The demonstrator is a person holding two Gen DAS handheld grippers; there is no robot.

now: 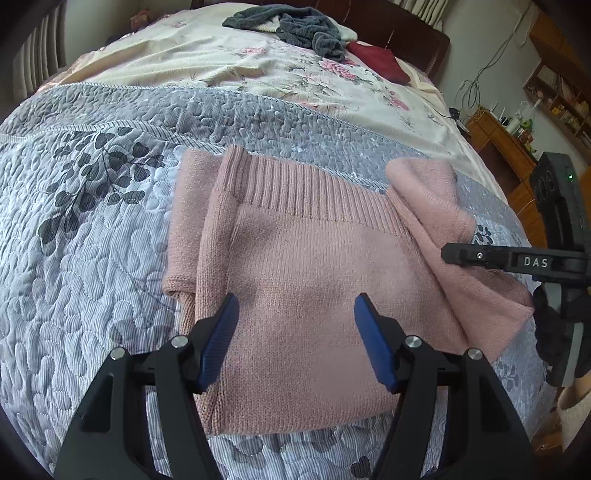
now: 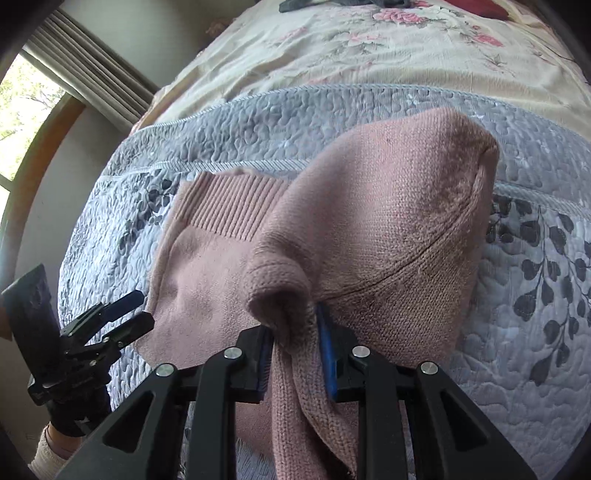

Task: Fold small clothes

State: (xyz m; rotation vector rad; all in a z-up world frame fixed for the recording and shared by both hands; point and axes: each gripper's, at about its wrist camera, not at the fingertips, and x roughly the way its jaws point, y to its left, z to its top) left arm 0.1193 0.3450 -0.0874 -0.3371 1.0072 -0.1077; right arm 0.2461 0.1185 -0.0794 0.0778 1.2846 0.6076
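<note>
A small pink knit sweater lies on the grey quilted bedspread, its ribbed hem at the far side and its left sleeve folded in. My left gripper hovers open over the sweater's near part, nothing between its blue pads. My right gripper is shut on a bunched fold of the pink sweater, lifting its right side up off the bed. In the left wrist view the right gripper reaches in from the right edge at that raised flap. The left gripper shows at the left of the right wrist view.
Beyond the quilt lies a cream floral sheet with a pile of dark grey-green clothes and a dark red cloth. A wooden headboard stands behind. Wooden shelves and a desk are to the right; a curtained window is at left.
</note>
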